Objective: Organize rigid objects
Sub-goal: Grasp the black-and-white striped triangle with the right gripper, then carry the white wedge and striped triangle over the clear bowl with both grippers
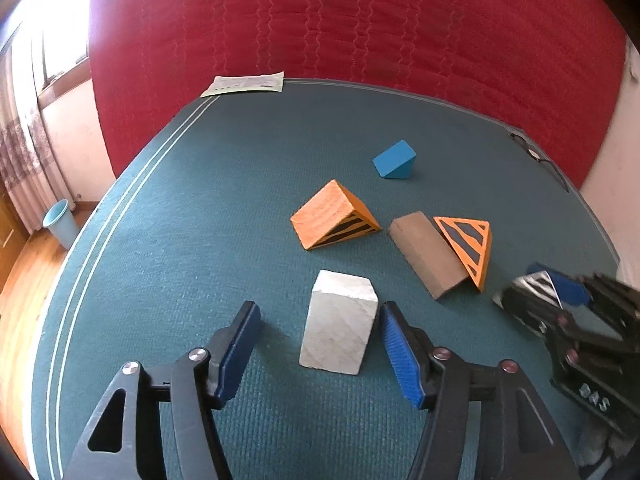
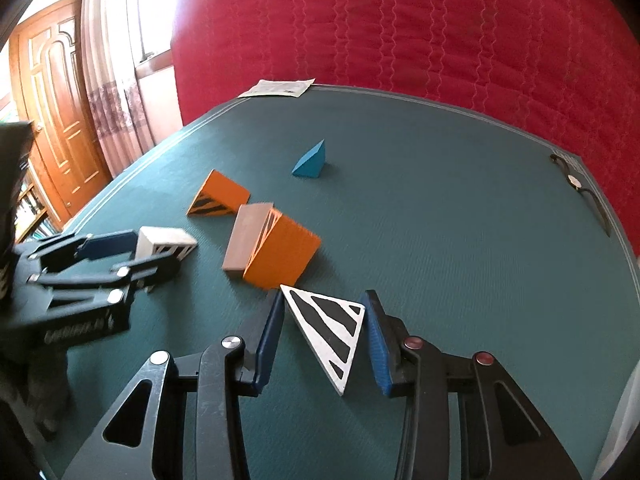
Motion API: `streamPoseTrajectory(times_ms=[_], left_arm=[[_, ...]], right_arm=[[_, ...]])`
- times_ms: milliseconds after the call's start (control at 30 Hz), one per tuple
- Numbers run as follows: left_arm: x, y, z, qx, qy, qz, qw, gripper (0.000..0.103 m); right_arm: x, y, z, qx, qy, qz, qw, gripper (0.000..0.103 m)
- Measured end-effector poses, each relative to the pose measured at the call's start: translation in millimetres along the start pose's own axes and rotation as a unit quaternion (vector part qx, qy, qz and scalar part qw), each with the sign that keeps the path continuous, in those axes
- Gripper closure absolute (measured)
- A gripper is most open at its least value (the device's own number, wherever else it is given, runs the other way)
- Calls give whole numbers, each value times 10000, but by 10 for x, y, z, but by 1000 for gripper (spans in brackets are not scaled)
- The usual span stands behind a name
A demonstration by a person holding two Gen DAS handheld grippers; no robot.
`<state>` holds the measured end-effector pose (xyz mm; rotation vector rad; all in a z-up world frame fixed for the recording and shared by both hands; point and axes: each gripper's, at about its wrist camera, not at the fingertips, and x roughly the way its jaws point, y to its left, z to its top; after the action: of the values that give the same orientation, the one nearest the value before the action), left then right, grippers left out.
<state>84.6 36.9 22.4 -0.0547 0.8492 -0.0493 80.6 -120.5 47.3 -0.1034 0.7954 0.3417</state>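
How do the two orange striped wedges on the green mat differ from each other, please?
The far orange wedge stands alone on the green mat; the near orange wedge leans against a brown block. In the left wrist view, the far orange wedge shows mostly its plain sloped face, while the near orange wedge shows mostly its striped triangular end. Both are orange triangular wedges with dark stripes on the ends.

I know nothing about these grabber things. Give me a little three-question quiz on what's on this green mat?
1. True or false: the blue wedge leans on another block.
2. How many orange wedges lie on the mat?
3. What sits between the left gripper's fingers? A white block, B blue wedge, C nothing.
Key: 1 false; 2 two; 3 A.
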Motion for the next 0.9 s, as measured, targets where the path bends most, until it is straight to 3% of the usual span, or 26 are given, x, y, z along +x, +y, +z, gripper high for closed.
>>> streamPoseTrajectory(times_ms=[167,267,333,700,900], left_arm=[[13,-34,-7,112,15,89,9999,41],[17,-51,-10,178,3,108,9998,54],[11,-62,-16,228,-7,21,9997,70],[-49,-109,-54,333,-118,-95,9993,71],[-108,-237,-122,428,-93,-233,9988,71]], right_arm=[[-121,-2,-113,29,-24,56,10000,62],[-181,10,-150,28,-52,89,9999,62],[-229,21,-181,16,-74,125,9999,63],[-455,2,-352,153,-169,219,9995,64],[-587,-143,-443,374,-202,163,9990,71]])
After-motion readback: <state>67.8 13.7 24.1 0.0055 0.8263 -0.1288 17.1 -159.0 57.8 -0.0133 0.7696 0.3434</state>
